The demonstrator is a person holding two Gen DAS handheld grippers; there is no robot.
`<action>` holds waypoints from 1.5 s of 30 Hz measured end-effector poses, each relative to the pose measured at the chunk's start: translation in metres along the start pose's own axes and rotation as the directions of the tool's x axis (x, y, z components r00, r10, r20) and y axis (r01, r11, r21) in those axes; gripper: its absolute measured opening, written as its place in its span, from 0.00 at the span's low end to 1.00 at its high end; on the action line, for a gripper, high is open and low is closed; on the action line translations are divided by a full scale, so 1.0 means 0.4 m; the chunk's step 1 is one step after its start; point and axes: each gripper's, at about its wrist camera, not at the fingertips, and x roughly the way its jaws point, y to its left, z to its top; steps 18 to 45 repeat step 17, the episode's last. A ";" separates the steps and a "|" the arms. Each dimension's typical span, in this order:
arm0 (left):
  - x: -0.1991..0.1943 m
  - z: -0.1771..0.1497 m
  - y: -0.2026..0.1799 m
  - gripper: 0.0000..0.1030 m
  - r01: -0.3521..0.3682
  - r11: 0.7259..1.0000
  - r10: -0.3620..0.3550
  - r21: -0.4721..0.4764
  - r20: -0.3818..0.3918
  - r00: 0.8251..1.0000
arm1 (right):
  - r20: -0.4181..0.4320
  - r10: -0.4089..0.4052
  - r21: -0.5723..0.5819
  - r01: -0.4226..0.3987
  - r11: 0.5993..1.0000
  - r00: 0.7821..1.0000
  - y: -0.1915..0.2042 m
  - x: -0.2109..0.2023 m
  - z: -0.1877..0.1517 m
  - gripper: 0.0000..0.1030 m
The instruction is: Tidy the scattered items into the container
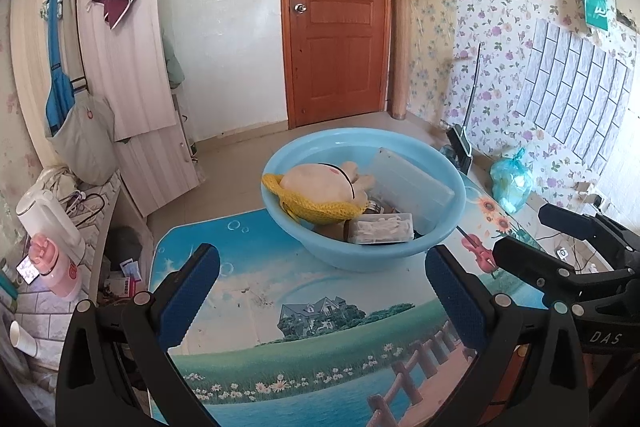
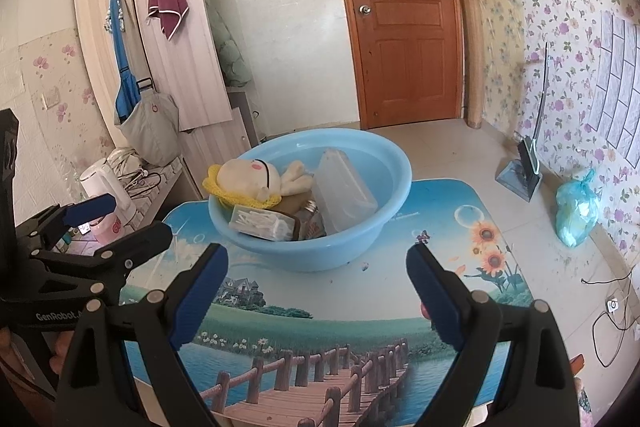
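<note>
A light blue basin [image 1: 320, 151] [image 2: 396, 163] stands at the far end of a small table with a landscape print [image 1: 304, 331] [image 2: 320, 307]. Inside it lie a cream plush toy with a yellow knitted hat [image 1: 316, 183] [image 2: 256, 175], a frosted plastic box [image 1: 408, 183] [image 2: 344, 191], a clear box of white cotton swabs [image 1: 380, 231] [image 2: 260, 221] and a small jar [image 2: 312, 207]. My left gripper [image 1: 320, 287] hangs open over the table's near half, nothing between its blue pads. My right gripper [image 2: 318, 287] is open too, short of the basin.
A brown wooden door [image 1: 336, 15] [image 2: 404, 19] is behind the table. A white kettle [image 1: 44, 219] [image 2: 104, 183] and cables sit on a low shelf at the left. A blue plastic bag [image 1: 512, 179] [image 2: 576, 211] and a dustpan [image 2: 520, 171] rest on the floor at the right.
</note>
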 end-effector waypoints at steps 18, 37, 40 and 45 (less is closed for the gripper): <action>0.082 -0.022 0.035 1.00 -0.011 0.999 0.004 -0.050 -0.132 0.991 | -0.060 -0.005 0.040 0.007 0.999 0.998 -0.032 0.044 -0.022 0.90; 0.082 -0.022 0.035 1.00 -0.011 0.999 0.004 -0.050 -0.132 0.991 | -0.060 -0.005 0.040 0.007 0.999 0.998 -0.032 0.044 -0.022 0.90; 0.082 -0.022 0.035 1.00 -0.011 0.999 0.004 -0.050 -0.132 0.991 | -0.060 -0.005 0.040 0.007 0.999 0.998 -0.032 0.044 -0.022 0.90; 0.082 -0.022 0.035 1.00 -0.011 0.999 0.004 -0.050 -0.132 0.991 | -0.060 -0.005 0.040 0.007 0.999 0.998 -0.032 0.044 -0.022 0.90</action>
